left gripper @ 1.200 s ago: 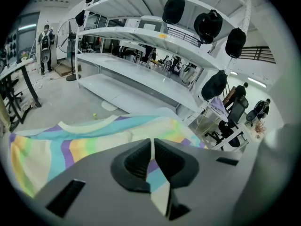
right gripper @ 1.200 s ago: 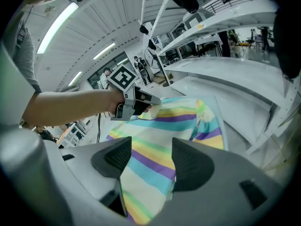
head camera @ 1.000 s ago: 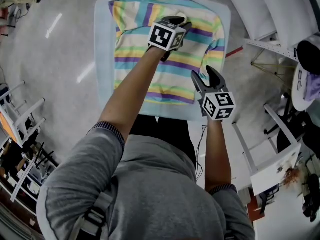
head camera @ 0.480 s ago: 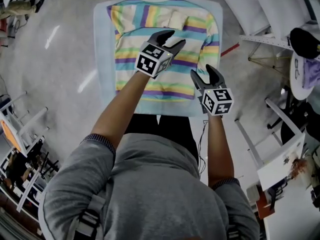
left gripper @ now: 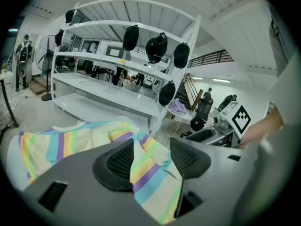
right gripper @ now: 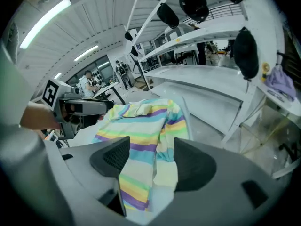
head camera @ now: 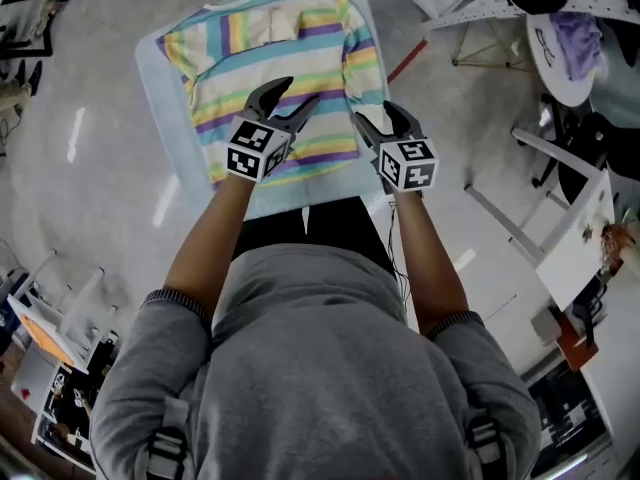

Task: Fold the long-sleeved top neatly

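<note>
- One pale blue table (head camera: 168, 108) is standing on grey floor (head camera: 80, 88), with white shelving (left gripper: 108, 86) beyond.
- One striped top (head camera: 280, 63) is lying flat, reaching the table's far edge.
- Two tongs are hovering released and empty near its near edge: the left tongs (head camera: 300, 90), jaws just opening, and the right tongs (head camera: 378, 113).

A: What hides the top (right gripper: 141, 124)?
B: In the right gripper view, its near end drops behind the right gripper (right gripper: 151, 149).
A: Anything unclear?
B: Distant people (right gripper: 87, 82) are too small to describe; the hand (right gripper: 36, 117) at left is blurred.

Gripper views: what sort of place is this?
Likely a lab or workshop hall, not a home: tall white shelf racks, bare polished floor, people at benches behind the striped top.
</note>
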Demonstrator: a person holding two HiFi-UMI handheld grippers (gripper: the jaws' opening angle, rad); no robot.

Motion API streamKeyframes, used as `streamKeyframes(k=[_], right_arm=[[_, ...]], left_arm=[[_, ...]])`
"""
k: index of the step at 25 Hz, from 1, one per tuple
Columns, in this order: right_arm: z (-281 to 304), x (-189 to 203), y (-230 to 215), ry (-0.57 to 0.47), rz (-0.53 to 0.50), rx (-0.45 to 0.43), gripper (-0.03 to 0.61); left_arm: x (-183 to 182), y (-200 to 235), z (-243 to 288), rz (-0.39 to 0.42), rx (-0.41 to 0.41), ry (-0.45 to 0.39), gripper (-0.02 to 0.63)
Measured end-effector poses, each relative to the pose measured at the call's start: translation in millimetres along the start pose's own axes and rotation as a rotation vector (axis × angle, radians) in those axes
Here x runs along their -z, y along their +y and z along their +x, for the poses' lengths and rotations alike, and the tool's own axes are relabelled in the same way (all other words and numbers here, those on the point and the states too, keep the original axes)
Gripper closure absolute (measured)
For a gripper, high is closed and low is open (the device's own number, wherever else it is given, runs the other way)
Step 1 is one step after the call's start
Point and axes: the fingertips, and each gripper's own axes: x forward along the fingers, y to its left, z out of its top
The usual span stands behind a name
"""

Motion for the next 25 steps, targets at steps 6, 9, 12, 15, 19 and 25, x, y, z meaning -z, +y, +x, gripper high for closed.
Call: streamKeyframes(k=[6, 9, 12, 15, 19, 25], right_arm=[[-2, 28, -20, 0.004, 0.075, 0.085, 0.268], [9, 54, -33, 0.023, 0.105, 0.128, 0.268], [16, 72, -44, 0.054, 0.167, 0.174, 0.272], [26, 92, -56, 0.070, 0.222, 0.217, 0.301], [39, 113, -62, 0.092, 0.289, 0.237, 0.331], [41, 120, -68, 0.114, 0.303, 0.269, 0.500]], left_arm=[[14, -26, 15, 0.008, 0.050, 0.028, 0.327], [32, -35, 26, 0.007, 0.071, 0.064, 0.318], [49, -42, 37, 0.003, 0.090, 0.106, 0.311], [63, -46, 44, -0.004, 0.104, 0.133, 0.310], [74, -49, 47, -0.005, 0.115, 0.156, 0.310], [77, -46, 48, -0.004, 0.111, 0.169, 0.310]])
